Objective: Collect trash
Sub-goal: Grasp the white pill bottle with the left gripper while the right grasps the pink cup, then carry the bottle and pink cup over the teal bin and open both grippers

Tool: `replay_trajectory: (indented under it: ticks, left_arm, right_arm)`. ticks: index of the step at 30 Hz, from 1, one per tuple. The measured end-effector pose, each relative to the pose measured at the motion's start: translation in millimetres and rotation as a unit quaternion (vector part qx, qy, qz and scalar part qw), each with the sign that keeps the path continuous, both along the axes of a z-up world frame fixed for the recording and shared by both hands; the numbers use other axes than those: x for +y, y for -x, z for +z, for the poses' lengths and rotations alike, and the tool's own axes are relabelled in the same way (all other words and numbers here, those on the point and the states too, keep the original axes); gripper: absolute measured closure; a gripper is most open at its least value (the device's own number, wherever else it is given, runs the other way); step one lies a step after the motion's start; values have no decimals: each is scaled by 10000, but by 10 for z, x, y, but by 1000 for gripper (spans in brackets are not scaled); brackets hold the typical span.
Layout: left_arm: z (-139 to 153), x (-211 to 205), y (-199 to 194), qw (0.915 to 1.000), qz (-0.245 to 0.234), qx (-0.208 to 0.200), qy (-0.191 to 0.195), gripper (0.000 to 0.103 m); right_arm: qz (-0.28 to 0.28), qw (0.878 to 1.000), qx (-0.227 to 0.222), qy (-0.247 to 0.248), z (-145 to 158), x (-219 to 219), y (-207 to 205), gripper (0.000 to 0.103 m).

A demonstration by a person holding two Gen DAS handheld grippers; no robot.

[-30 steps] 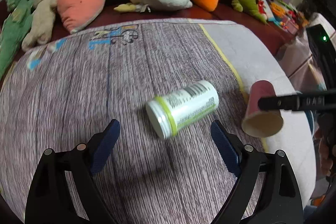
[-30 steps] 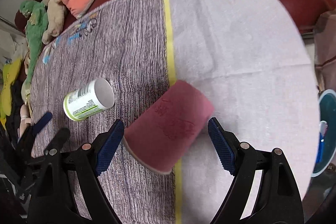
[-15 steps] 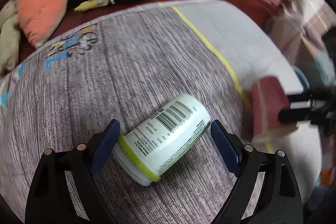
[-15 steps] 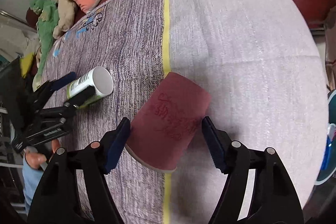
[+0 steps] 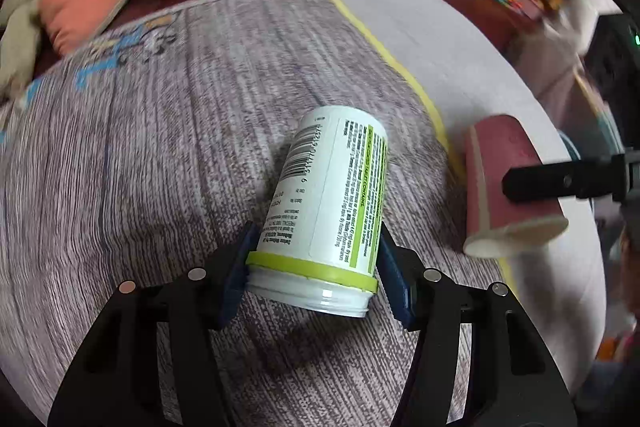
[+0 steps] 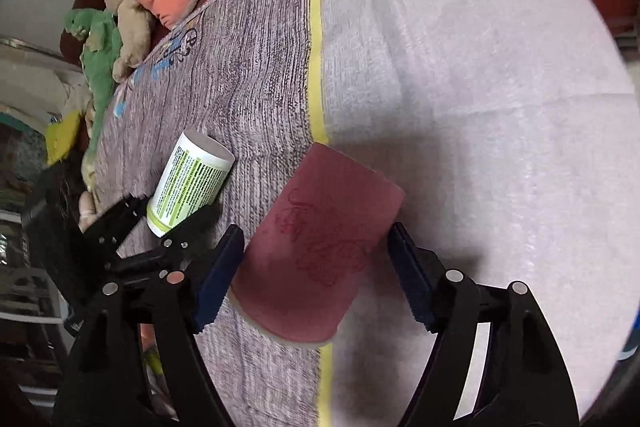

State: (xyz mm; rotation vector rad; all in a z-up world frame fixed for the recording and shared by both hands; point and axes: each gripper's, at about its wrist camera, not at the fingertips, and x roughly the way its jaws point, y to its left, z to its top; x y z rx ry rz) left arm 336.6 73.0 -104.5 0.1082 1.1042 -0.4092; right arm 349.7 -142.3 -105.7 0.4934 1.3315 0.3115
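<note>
Both pieces of trash are on the towel-covered table [image 6: 460,75], so nothing has been collected yet and carrying them off is still to come, I'd judge. The left gripper [image 5: 316,267] is closing, its blue pads hugging the lidded end of the white bottle [image 5: 332,195]. The right gripper [image 6: 316,275] is opening a touch (fingers spread, small gaps either side), with the pink paper cup [image 6: 320,247] lying on its side between them.
</note>
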Motion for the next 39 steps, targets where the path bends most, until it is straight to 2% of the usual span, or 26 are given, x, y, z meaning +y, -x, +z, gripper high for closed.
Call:
replay_trajectory:
  ticks: [4, 8, 15, 19, 26, 39]
  left_arm:
    - [18, -2, 30, 9996, 264, 17, 53, 45]
    - [86, -44, 126, 9990, 446, 50, -36, 45]
    - [281, -274, 435, 9990, 442, -40, -109, 47]
    - [411, -524, 646, 9993, 282, -192, -169, 47]
    - [554, -894, 913, 9995, 181, -243, -29, 47]
    - [862, -1838, 1279, 9984, -426, -369, -90, 47]
  right_arm:
    - [-13, 9998, -18, -197, -59, 25, -33, 32]
    - [14, 9996, -267, -12, 46, 32, 25, 39]
    - [-218, 9985, -502, -6, 263, -341, 309, 40]
    - [-429, 9969, -666, -33, 409, -642, 559, 40]
    - [-720, 9938, -852, -24, 566, -1101, 958, 40]
    - [-1503, 9813, -1189, -201, 699, -2064, 1618, 40]
